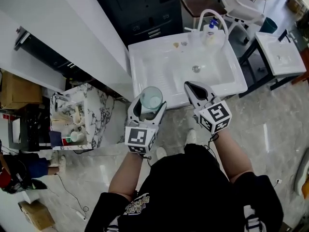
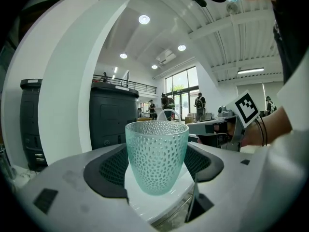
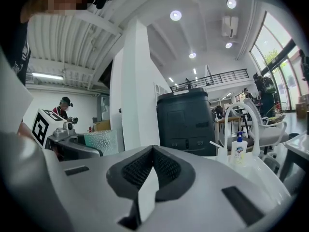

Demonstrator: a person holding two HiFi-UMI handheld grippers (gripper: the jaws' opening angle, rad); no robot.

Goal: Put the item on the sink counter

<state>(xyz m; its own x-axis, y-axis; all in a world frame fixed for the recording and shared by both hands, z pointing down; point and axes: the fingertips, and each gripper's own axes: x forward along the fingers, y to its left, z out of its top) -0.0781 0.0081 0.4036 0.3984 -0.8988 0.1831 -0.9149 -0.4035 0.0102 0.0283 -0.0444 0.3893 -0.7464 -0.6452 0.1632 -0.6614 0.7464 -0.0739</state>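
White sink bench (image 1: pixel 145 64) straight ahead, w/ a curved faucet (image 1: pixel 213 13) at the back. My left tool (image 1: pixel 150 102) is clamped on a dimpled teal glass cup (image 2: pixel 157 156). The cup is upright, held at the bench's front edge, not set down. My right tool (image 1: pixel 189 85) is just beside it, jaws pressed together w/ nothing btwn. A soap pump bottle (image 1: pixel 210 31) stands by the faucet.

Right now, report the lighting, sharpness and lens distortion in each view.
Head view: bright, even light, sharp; the white sink is nearly washed out and straight edges bow a little. Left gripper view: heavy fisheye, black corners, the dimpled glass cup crisp, the ceiling lamps glaring. Right gripper view: same fisheye bend and dark rim, the soap bottle clear, the far background soft.
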